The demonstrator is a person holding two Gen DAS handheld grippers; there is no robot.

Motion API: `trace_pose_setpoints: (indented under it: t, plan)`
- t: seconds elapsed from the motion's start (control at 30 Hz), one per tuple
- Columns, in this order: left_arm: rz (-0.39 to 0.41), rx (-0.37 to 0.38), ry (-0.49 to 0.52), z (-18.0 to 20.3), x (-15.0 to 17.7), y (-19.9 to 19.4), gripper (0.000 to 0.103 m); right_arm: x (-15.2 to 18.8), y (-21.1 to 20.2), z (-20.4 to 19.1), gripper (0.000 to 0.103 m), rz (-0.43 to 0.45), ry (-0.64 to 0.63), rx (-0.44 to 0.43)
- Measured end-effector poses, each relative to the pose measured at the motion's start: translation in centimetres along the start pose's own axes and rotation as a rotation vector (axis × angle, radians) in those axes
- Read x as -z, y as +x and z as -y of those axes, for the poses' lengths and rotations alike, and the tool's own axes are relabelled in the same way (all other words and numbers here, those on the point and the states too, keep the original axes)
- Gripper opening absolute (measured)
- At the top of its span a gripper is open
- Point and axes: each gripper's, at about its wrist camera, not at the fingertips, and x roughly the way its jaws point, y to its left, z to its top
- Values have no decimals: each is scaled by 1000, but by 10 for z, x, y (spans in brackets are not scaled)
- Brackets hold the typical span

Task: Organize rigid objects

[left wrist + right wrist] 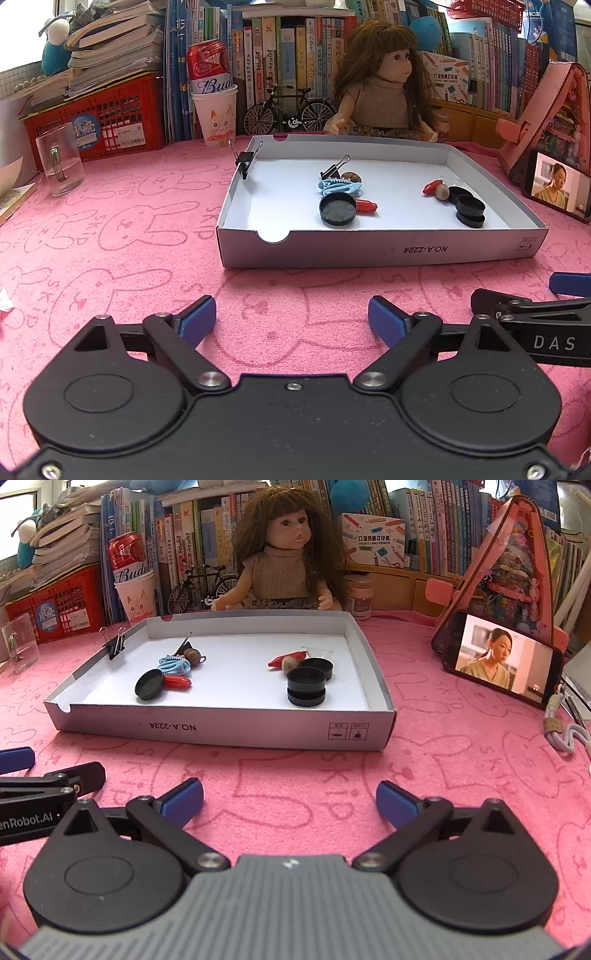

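Observation:
A shallow white cardboard tray (369, 251) (221, 731) lies on the pink cloth. In it lie a black round lid (338, 209) (149, 684), a red piece (366, 206) (177, 682), a blue hair clip (338, 185) (173, 664), a binder clip (334, 170), a brown nut (351, 176) (192, 654), stacked black discs (470, 210) (306, 690), another red piece (432, 186) (286, 658). A binder clip (244, 159) (114, 642) grips the tray's left wall. My left gripper (291, 321) and right gripper (290, 801) are open and empty, short of the tray.
A doll (380, 85) (280, 550), toy bicycle (288, 110), paper cup with a can (216, 110), red basket (96, 114) and books stand behind. A glass mug (59, 162) is at left. A phone (502, 657) leans against a pink case at right.

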Motion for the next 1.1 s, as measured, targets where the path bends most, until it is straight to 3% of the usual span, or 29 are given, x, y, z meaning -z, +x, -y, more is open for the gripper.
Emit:
trace_pose_setpoints:
  t: [0.57,1.1]
  plan:
    - [-24,-16,-29,-8,0,7,103,-1,4,-1,103,-11,-11,11]
    - [-26,-17,-29,-7,0,7,103,-1,5,-1,103,-10,-11,11]
